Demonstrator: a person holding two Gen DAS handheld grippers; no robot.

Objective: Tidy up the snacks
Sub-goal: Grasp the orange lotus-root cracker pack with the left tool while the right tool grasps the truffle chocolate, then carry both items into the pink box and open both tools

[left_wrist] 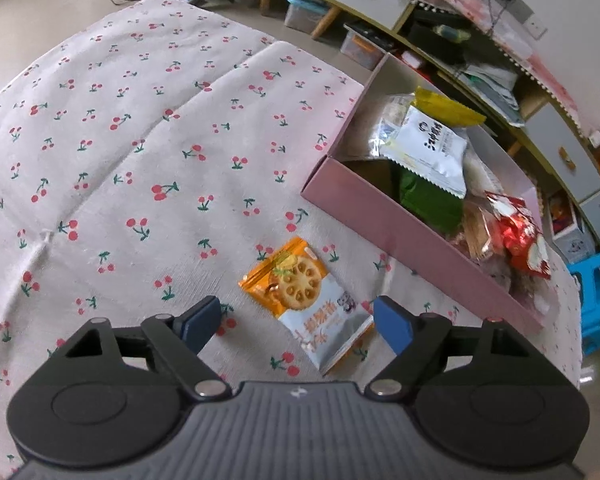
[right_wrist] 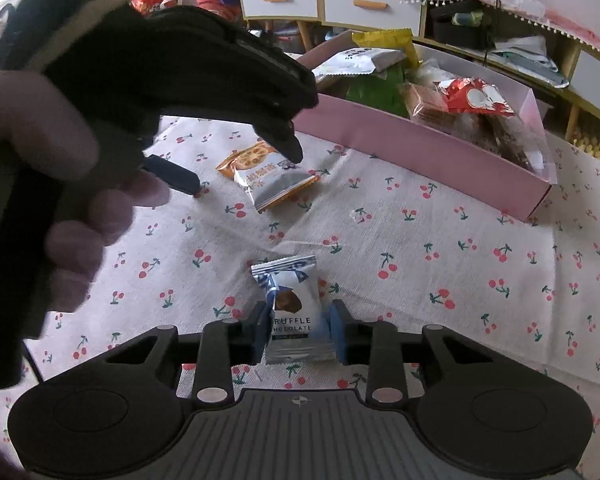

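The truffle chocolate packet (right_wrist: 293, 312) is being pinched across its width by the right gripper (right_wrist: 300, 334), both pads pressed against the wrapper's sides while the packet is lying on the cherry-print cloth (right_wrist: 440, 248). The left gripper (left_wrist: 296, 326) is being held spread over the orange biscuit packet (left_wrist: 300, 292); its pads are flanking the packet's lower end without pressing on it. For a sound grasp, the left jaws are best being lowered until the pads straddle the packet's body rather than its crimped edge, then closed squarely; the foil is judged likely to slide or buckle under an off-centre pinch. The pink box (left_wrist: 380, 208), near both packets on the cloth, is being used as the container: a white sachet (left_wrist: 432, 148), a yellow packet (left_wrist: 444, 106), a green packet (left_wrist: 432, 200), a red wrapper (left_wrist: 520, 236) and clear-wrapped brown biscuits (left_wrist: 478, 236) are being held in it, loosely piled.
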